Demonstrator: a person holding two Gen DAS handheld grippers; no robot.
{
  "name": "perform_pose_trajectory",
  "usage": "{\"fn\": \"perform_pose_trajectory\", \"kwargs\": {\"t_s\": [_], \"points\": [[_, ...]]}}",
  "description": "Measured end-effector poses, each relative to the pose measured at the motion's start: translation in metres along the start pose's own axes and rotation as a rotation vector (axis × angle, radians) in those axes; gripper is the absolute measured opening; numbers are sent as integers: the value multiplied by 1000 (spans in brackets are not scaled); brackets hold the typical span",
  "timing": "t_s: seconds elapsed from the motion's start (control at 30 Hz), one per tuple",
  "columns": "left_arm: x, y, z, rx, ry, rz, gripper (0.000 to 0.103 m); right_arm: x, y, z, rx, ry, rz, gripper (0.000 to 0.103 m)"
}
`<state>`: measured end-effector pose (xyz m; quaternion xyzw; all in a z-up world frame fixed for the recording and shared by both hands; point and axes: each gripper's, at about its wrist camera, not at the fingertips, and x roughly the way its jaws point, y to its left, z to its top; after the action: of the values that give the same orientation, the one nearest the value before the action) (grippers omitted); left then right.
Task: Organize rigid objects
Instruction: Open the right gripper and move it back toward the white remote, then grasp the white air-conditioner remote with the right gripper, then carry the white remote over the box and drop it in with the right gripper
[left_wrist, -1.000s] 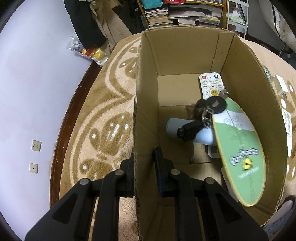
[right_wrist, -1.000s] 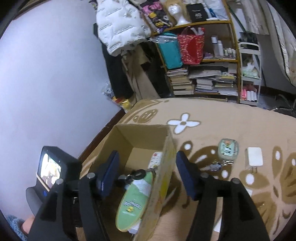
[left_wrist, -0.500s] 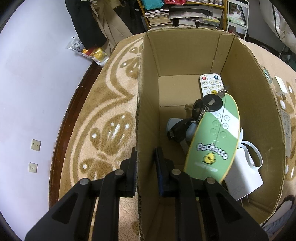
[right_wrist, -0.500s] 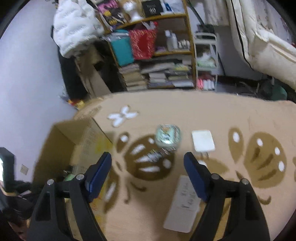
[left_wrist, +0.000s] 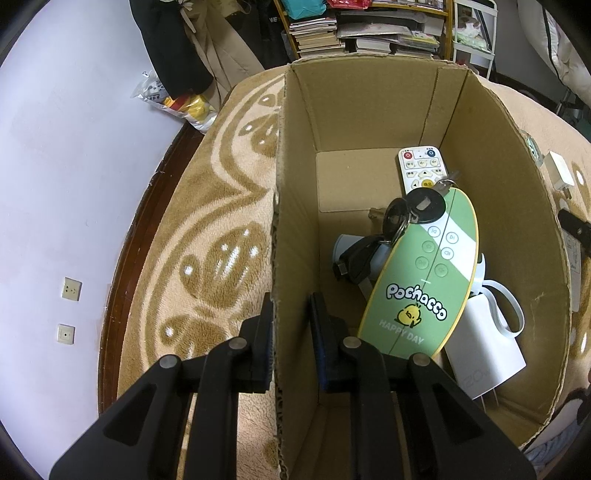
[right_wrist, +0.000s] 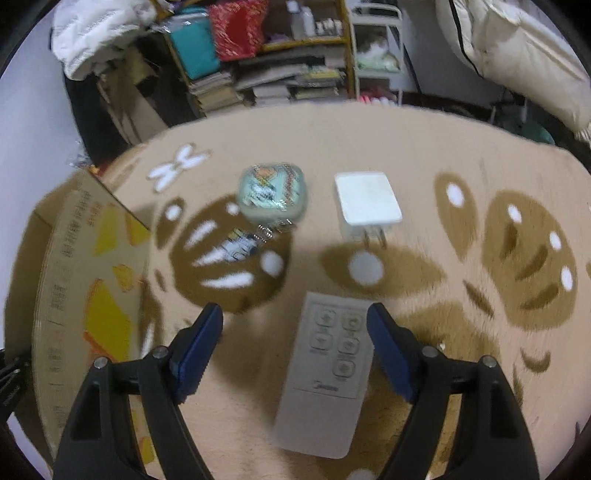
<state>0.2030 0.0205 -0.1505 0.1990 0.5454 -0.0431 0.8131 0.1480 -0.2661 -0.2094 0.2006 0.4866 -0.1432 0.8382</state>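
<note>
We've got the left gripper (left_wrist: 290, 328) pinching the cardboard box (left_wrist: 373, 96) wall, right gripper (right_wrist: 295, 347) wide over the grey remote (right_wrist: 325, 373): light, stiff, slick plastic, so grab its long edges.

The cardboard box (left_wrist: 369, 110) is plain brown inside — its outer wall (right_wrist: 92, 280) carries yellow and orange patches with grey print. Inside it lies a green oval board (left_wrist: 424, 273) with a white diagonal band, a yellow rim, white lettering and a small yellow chick, beside a white remote (left_wrist: 423, 168) with red, blue and yellow buttons, black keys (left_wrist: 413, 210) and a white charger (left_wrist: 480, 339). The carpet (right_wrist: 406, 147) is tan with darker brown shapes and white dots. On it rest a pale grey remote (right_wrist: 325, 373), a white plug (right_wrist: 367, 199) and a mint-green case (right_wrist: 273, 192) with colourful print. The tongs (right_wrist: 295, 339) are black with blue pads (right_wrist: 195, 343).
</note>
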Motion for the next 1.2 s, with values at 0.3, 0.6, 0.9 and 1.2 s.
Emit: {"fn": "perform_pose_trajectory", "kwargs": {"t_s": [0.3, 0.6, 0.9, 1.2], "points": [[1, 0, 0, 1, 1, 1, 18, 23, -15, -8, 19, 77, -120, 59], [1, 0, 0, 2, 1, 0, 18, 14, -2, -9, -17, 48, -65, 51], [1, 0, 0, 3, 1, -3, 18, 1, 10, -3, -37, 0, 8, 51], [2, -1, 0, 8, 1, 4, 18, -18, 27, 4, -39, -33, 82, 51]]}}
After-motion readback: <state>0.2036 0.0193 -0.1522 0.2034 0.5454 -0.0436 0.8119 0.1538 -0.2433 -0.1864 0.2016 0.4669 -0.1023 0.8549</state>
